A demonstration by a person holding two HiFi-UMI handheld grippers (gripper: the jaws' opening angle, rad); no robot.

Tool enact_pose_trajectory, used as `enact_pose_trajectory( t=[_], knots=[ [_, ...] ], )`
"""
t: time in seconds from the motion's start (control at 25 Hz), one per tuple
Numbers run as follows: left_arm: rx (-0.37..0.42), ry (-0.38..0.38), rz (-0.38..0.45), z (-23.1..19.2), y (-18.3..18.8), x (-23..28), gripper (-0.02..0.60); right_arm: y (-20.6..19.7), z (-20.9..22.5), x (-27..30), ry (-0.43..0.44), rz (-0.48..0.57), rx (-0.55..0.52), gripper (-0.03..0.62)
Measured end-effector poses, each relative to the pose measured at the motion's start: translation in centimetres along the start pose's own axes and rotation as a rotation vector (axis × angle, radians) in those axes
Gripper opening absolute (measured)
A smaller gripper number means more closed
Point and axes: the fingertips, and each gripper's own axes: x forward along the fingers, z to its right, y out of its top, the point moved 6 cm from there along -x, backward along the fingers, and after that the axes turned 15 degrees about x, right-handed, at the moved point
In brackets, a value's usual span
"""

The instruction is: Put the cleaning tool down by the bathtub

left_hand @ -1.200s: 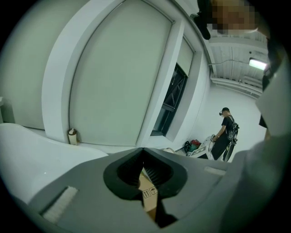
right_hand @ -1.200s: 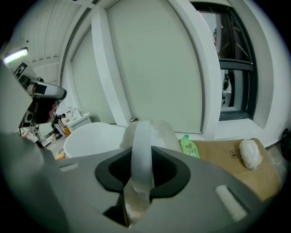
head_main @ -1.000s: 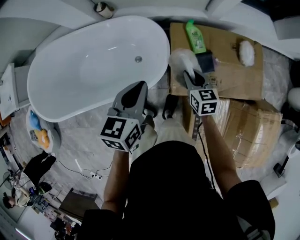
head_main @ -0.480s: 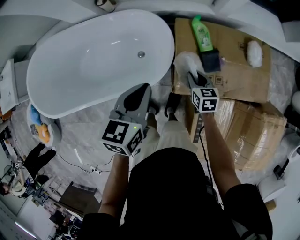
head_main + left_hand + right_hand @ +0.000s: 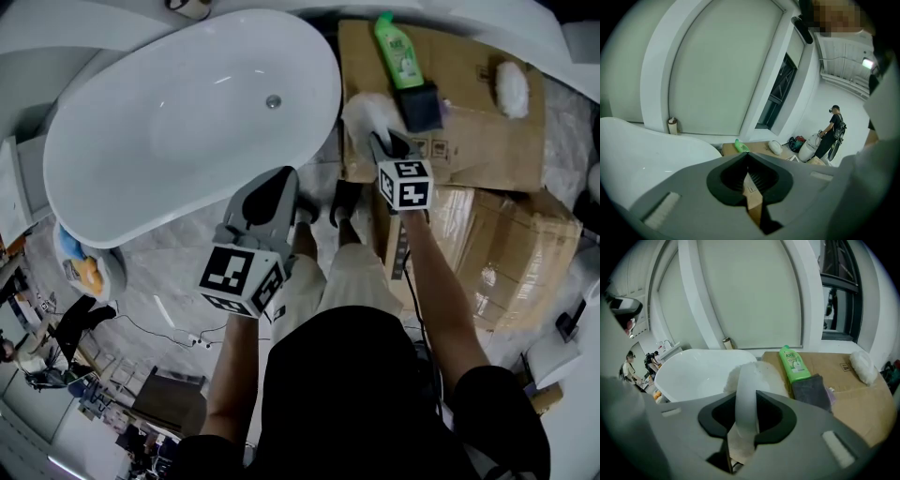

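Cleaning tool [image 5: 747,380], a white handle with a fluffy white head, is pinched in my right tongs [image 5: 746,401], the pads pressed on the handle from both sides. From the head view the fluffy head [image 5: 366,117] sits over the near corner of a flat sheet of cardboard [image 5: 478,155] that lies just beside the bathtub [image 5: 178,122]. I cannot tell whether the head touches the cardboard yet.

I judge the step in hand to be the set-down itself: the tool is at the right spot by the tub but not yet released. The next move calls for resting the head and handle on the cardboard, clear of the green bottle [image 5: 397,52] and the dark cloth [image 5: 422,105] just beyond, then spreading the tongs and drawing back without dragging the tool along.

My right arm is stretched forward with its tongs [image 5: 386,148] angled down toward the cardboard. My left arm is bent at my side, its tongs [image 5: 272,192] tilted down near the tub's rim; the left tongs [image 5: 748,161] are pressed together with nothing between them.
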Motion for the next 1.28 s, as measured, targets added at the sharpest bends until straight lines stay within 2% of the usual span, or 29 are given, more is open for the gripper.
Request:
enact_pose_trajectory(
  t=[0.36,1.28],
  knots=[
    [-0.009,-0.017,-0.036,0.1,-1.5,1.5,-0.002,-1.5,1.7,2.5,-0.031,-0.038,0.002,0.095],
    [-0.009,-0.002,-0.037,0.2,-2.4,1.5,-0.002,-4.3,2.6,5.2,-0.059,-0.096,-0.011,0.097]
  ],
)
